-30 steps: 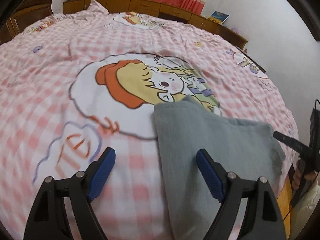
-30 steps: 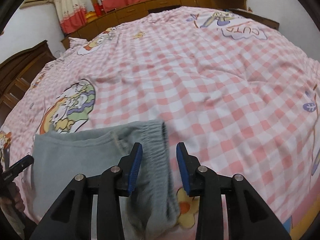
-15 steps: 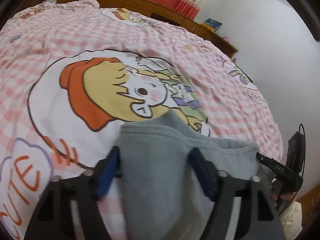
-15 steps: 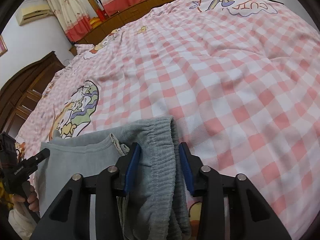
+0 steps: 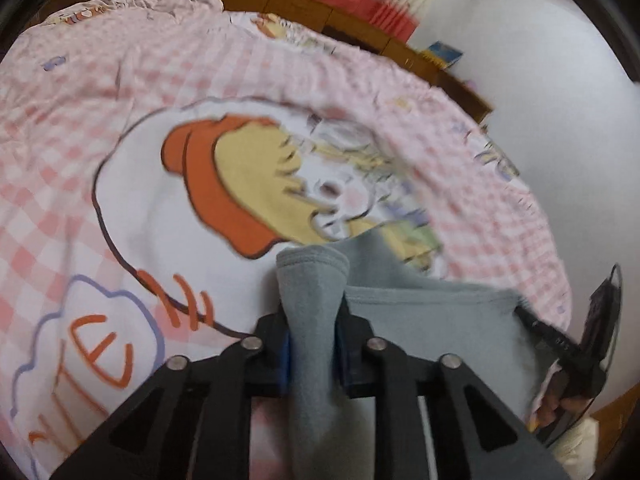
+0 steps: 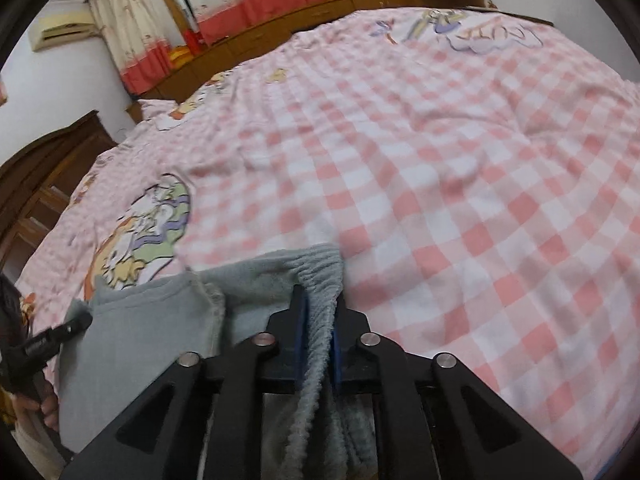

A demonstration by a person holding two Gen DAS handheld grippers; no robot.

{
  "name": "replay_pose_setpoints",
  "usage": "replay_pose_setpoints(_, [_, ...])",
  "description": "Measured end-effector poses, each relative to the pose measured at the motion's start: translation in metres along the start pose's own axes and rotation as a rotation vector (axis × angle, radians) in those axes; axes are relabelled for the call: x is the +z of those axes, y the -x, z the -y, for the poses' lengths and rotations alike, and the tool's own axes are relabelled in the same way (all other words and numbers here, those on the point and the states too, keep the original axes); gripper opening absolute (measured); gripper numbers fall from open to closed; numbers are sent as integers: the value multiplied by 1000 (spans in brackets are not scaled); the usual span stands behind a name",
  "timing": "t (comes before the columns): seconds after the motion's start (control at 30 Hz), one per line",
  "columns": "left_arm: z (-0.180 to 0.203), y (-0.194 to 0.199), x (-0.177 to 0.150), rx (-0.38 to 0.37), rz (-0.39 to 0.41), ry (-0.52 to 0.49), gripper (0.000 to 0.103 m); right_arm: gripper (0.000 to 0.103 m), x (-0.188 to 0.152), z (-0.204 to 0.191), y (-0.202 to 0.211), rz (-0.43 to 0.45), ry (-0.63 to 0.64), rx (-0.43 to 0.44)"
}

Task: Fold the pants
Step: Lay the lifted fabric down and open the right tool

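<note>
Grey pants bunched, pinched w/ both claws, ribbed waistband.

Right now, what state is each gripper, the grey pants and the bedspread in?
Left gripper: shut on the hem end.
Right gripper: shut on the ribbed waistband.
Grey fleece pants: pinched at both ends, middle lying on the bed.
Pink checked bedspread: spread out, lightly wrinkled.

Soft, even indoor light; both fisheye views motion-blurred, edges curved and dark-vignetted.
</note>
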State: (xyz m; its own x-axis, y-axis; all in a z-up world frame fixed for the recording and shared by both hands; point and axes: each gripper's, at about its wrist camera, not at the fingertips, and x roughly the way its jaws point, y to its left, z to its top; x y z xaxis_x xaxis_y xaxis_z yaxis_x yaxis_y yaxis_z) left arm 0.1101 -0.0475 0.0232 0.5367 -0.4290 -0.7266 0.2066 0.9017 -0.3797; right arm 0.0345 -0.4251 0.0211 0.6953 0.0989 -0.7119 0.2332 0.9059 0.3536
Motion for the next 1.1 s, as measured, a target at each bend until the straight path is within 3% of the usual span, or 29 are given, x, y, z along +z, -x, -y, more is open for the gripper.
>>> replay_pose_setpoints(0.13, [-5,3,-1,-15,6,-13,31,18,2,5,7,-24,-28,13])
replay_pose_setpoints(0.2, [-7,10,0,1,3,-3,44,18,3,2,20,-11,-40,14])
replay_pose_setpoints(0.3, [-9,32,-1,38,30,26,53,18,2,-11,43,36,-13,8])
replay_pose_setpoints(0.43, [-2,57,1,22,71,11,53,24,-7,-40,62,35,59,30])
replay_pose_setpoints(0.57, [24,75,0,-43,104,-78,48,26,-29,-72,63,-29,146,74])
replay_pose_setpoints(0.67, [42,61,0,-92,70,-149,39,26,-43,-87,59,-61,170,84])
replay_pose_setpoints(0.8, [37,20,3,-29,2,-150,38,26,-48,-92,55,-75,175,78])
replay_pose_setpoints(0.87, [27,4,2,-17,-28,-127,31,26,-51,-89,47,-101,172,55])
replay_pose_setpoints(0.97, [20,3,-2,-35,-16,-129,29,26,-58,-77,21,-168,143,9])
replay_pose_setpoints(1.1, [18,13,-3,-54,-27,-127,29,27,-59,-75,15,-166,110,2])
